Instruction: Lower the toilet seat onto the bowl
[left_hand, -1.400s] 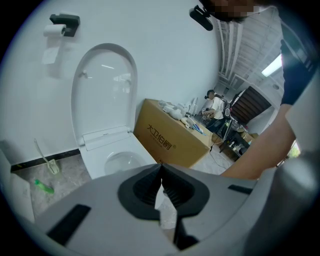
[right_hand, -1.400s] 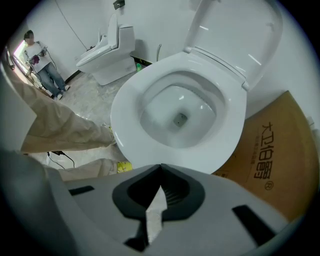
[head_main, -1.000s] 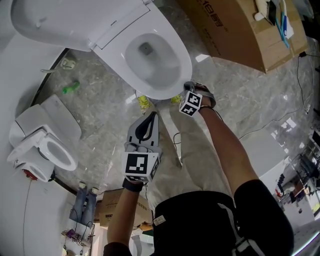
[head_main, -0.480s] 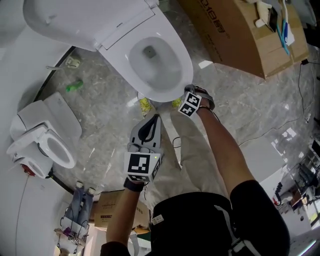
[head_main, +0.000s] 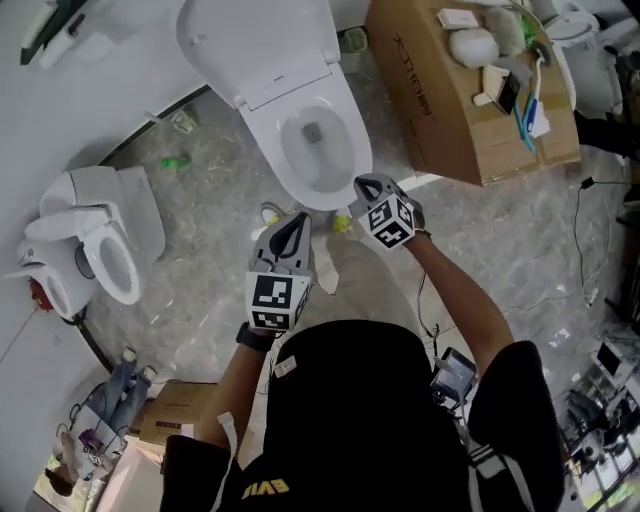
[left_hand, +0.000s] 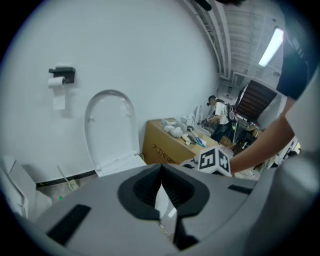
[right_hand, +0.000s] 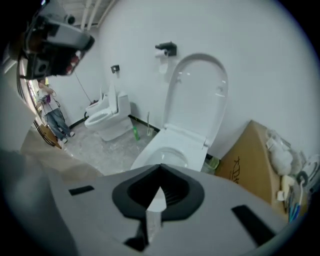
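The cardboard box (head_main: 440, 110) at the far right has dark printed characters along its side, but they're too small for me to read. Yellow letters (head_main: 265, 489) low on the person's black shirt (head_main: 350, 400) seem to begin "EV". I can't make out the rest.

**Clutter around the bathroom floor**

A brown cardboard box (head_main: 470, 110) fills the upper right of the head view, with white bundles (head_main: 472, 45) and small items on top. At the left edge a second, smaller toilet (head_main: 95, 255) stands on the grey marbled floor (head_main: 520, 250). A green bottle (head_main: 176, 160) sits near the wall, upper left. A black cable (head_main: 583, 235) trails down the right side.
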